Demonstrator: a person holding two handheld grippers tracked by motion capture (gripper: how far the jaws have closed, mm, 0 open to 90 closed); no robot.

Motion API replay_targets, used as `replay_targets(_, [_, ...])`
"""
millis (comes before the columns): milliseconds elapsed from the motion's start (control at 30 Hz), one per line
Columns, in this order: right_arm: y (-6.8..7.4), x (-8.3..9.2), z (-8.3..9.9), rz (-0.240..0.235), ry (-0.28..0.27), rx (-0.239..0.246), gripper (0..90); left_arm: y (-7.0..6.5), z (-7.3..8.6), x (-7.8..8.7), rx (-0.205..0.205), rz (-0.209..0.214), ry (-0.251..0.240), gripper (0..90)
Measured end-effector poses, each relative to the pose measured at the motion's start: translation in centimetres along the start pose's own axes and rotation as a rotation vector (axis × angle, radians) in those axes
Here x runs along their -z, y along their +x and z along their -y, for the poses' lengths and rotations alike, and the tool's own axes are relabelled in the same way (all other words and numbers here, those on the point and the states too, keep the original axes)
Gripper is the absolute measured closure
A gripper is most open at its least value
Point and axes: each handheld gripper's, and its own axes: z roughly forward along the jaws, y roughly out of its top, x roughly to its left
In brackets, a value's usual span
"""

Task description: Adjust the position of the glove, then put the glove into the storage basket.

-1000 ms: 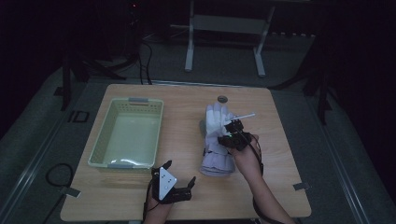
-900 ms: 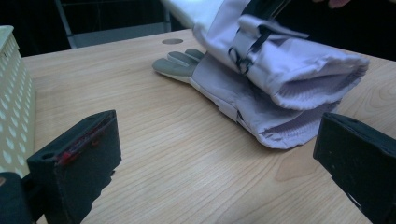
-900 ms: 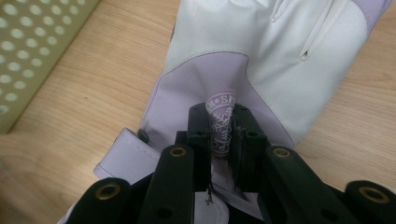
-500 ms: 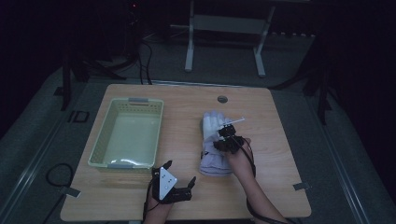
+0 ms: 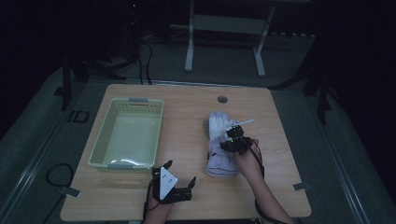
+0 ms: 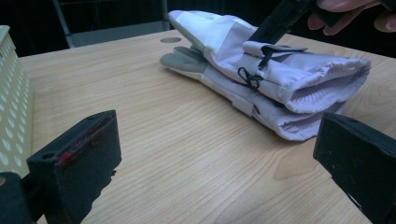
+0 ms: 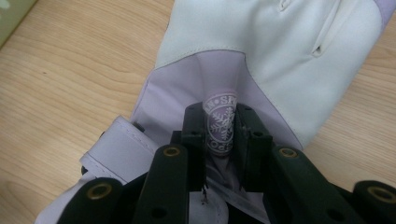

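Right gripper (image 7: 221, 135) pinching the gloves (image 5: 220, 144)
It has sunk onto them, jaws easing wider yet nipping a fold; left gripper (image 5: 173, 179) open; lift towards basket (image 5: 127, 134) likely next.

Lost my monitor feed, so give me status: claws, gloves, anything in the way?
Right claw pinching fabric on the top of the stacked gloves, jaws just easing open. Left claw open, off the gloves. Basket well left, nothing obstructing.

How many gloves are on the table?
2, stacked: the top glove lies on the bottom glove, right of the basket. The right gripper pinches the top one.
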Motion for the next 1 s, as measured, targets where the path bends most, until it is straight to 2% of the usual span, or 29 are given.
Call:
replay_targets(100, [-0.1,0.1,0.1,-0.005,-0.005,0.003,72.8,0.1,0.0,-0.1,0.005,0.002,0.007,0.8])
replay_targets(300, [0.2,0.8,-0.1,-0.008,-0.042,0.044,63.7,0.4,-0.1,-0.1,0.034,0.022,0.016,0.7])
replay_targets(367, [0.1,1.2,-0.1,-0.020,-0.061,0.070,53.7,0.5,-0.1,-0.2,0.043,0.023,0.017,0.7])
replay_targets(433, [0.0,1.6,0.1,-0.037,-0.081,0.084,48.0,0.6,-0.1,-0.2,0.050,0.037,0.026,0.7])
replay_targets(500, [-0.3,2.2,0.2,-0.063,-0.108,0.092,35.7,0.8,-0.1,-0.3,0.057,0.043,0.031,0.7])
replay_targets(600, [-1.0,3.2,0.8,-0.134,-0.141,0.104,23.1,0.9,-0.2,-0.5,0.064,0.069,0.053,0.7])
replay_targets(667, [-1.5,3.8,1.1,-0.164,-0.153,0.108,18.4,1.0,-0.3,-0.7,0.065,0.082,0.071,0.7])
replay_targets(700, [-1.7,4.0,1.3,-0.161,-0.159,0.117,18.8,1.0,-0.4,-0.9,0.067,0.096,0.091,0.7])
replay_targets(733, [-2.0,4.5,1.5,-0.157,-0.179,0.137,18.8,1.0,-0.5,-1.0,0.066,0.104,0.103,0.7])
replay_targets(833, [-2.7,5.6,2.2,-0.173,-0.249,0.151,18.6,0.8,-0.8,-1.2,0.060,0.118,0.137,0.8])
replay_targets(900, [-3.3,6.1,2.7,-0.141,-0.298,0.194,18.2,0.6,-0.9,-1.3,0.044,0.124,0.159,0.8])
replay_targets(933, [-3.7,6.4,3.1,-0.108,-0.330,0.223,18.1,0.5,-1.0,-1.3,0.040,0.126,0.167,0.8])
replay_targets(1000, [-4.4,6.8,3.7,-0.096,-0.366,0.237,16.0,0.5,-1.3,-1.4,0.047,0.133,0.183,0.8])
